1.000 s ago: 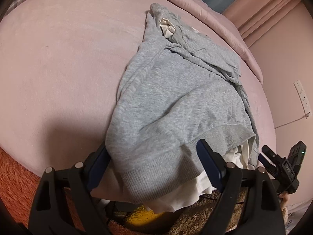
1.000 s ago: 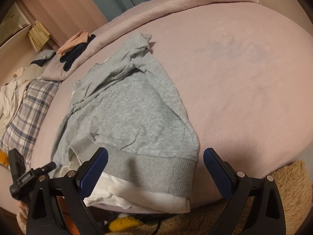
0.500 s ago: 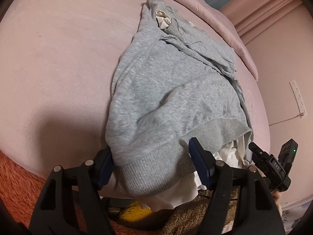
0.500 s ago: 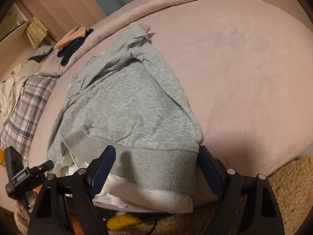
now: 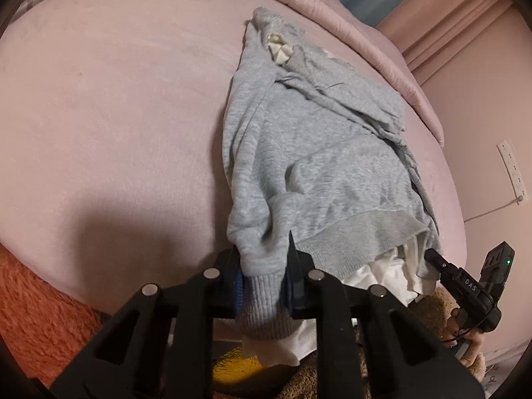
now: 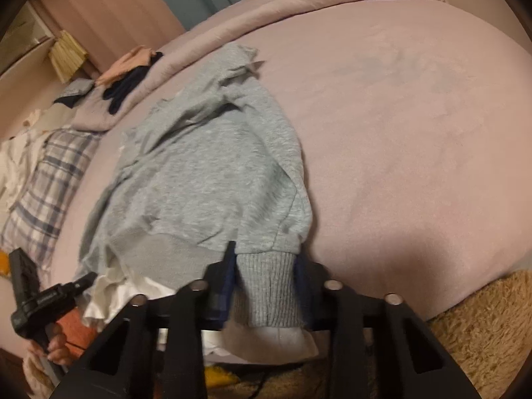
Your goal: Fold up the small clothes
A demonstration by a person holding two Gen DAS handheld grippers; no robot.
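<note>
While the grey sweater (image 5: 319, 166) is lying spread on the pink bed (image 5: 116, 116), its ribbed hem is hanging over the near edge with white fabric (image 5: 382, 276) showing beneath. At one hem corner the left claw (image 5: 262, 282) is clamping the ribbing between closed pads, and the right claw (image 6: 266, 286) is pinching the opposite hem corner likewise.

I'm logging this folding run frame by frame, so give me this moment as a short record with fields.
garment: grey sweatshirt with a white lining, lying on the pink bed
left gripper: shut on the ribbed hem at one bottom corner
right gripper: shut on the ribbed hem at the other corner
hem: bunched between both pairs of fingers, at the bed's near edge
fold: not yet made
</note>
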